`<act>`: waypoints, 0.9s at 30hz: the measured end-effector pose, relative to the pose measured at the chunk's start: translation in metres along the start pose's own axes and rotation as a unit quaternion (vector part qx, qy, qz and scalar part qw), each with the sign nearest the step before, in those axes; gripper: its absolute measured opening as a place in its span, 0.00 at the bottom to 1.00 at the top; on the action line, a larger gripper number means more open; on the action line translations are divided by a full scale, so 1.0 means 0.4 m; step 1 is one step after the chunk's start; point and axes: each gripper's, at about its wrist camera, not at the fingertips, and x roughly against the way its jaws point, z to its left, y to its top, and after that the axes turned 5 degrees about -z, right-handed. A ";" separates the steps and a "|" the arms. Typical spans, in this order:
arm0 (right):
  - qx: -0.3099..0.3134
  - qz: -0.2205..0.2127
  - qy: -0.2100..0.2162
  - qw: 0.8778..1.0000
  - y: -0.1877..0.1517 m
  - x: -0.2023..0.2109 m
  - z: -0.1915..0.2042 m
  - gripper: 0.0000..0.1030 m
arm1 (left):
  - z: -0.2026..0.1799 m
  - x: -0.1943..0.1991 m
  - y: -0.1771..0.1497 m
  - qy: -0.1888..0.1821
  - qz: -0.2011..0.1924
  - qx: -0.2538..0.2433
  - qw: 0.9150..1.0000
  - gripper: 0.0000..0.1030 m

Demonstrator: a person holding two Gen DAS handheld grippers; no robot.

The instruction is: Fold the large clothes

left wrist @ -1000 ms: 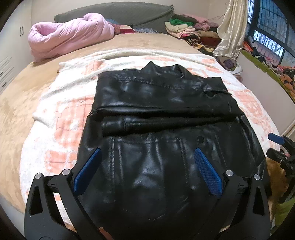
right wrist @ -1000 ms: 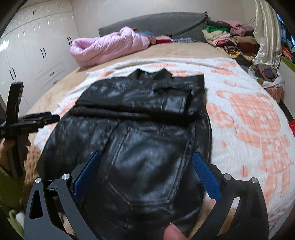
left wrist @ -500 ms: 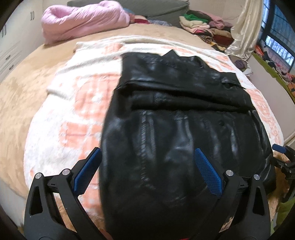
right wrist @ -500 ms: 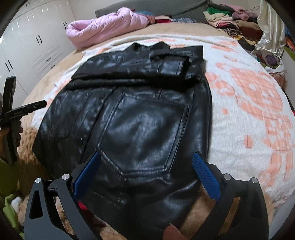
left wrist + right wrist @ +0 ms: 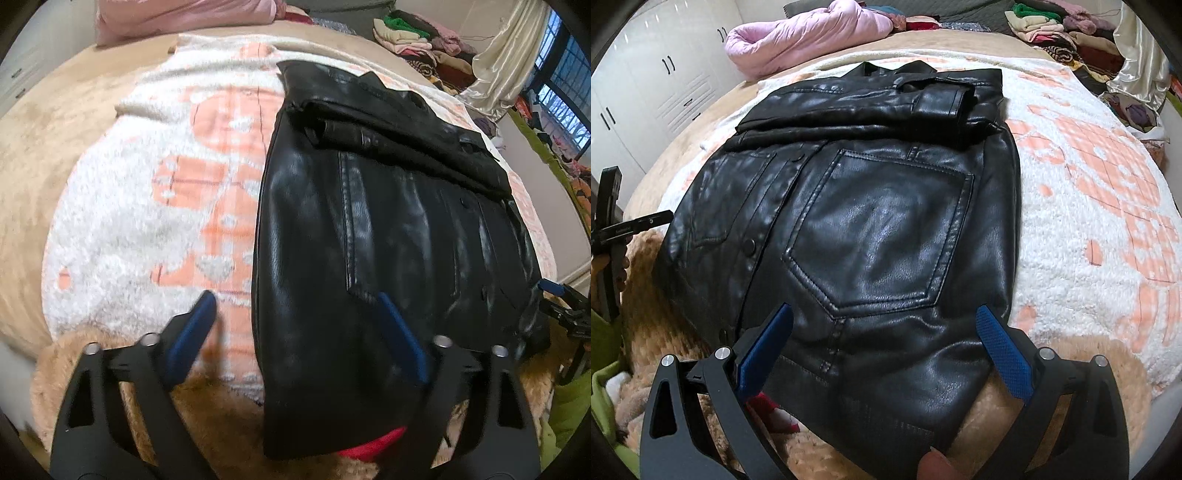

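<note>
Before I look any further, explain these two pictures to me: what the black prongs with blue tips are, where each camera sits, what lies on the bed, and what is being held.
There is no robot here. A person holds a hand-held clamp in each hand, and a wide-angle camera on each clamp looks out along its two blue-padded fingers. One picture comes from the left gripper, the other from the right gripper. A black leather jacket, sleeves folded across its chest, lies on a white and orange blanket on the bed. Behind are a pink quilt and a pile of clothes. Neither gripper holds anything yet. The left one's jaws have just been closing, straddling the jacket's bottom corner; the right one's stand open at the hem.
</note>
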 end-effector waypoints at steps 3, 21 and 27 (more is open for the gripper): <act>0.004 0.004 0.002 1.000 -0.003 0.001 0.004 0.96 | 0.005 -0.007 -0.013 -0.008 0.013 -0.002 1.000 0.61; 0.026 0.065 -0.006 0.998 -0.042 0.008 -0.002 0.96 | 0.002 -0.036 -0.067 -0.032 0.047 -0.005 0.998 0.59; 0.019 0.081 -0.016 0.996 -0.065 0.021 -0.006 0.96 | -0.007 -0.040 -0.074 -0.030 0.049 -0.013 0.998 0.61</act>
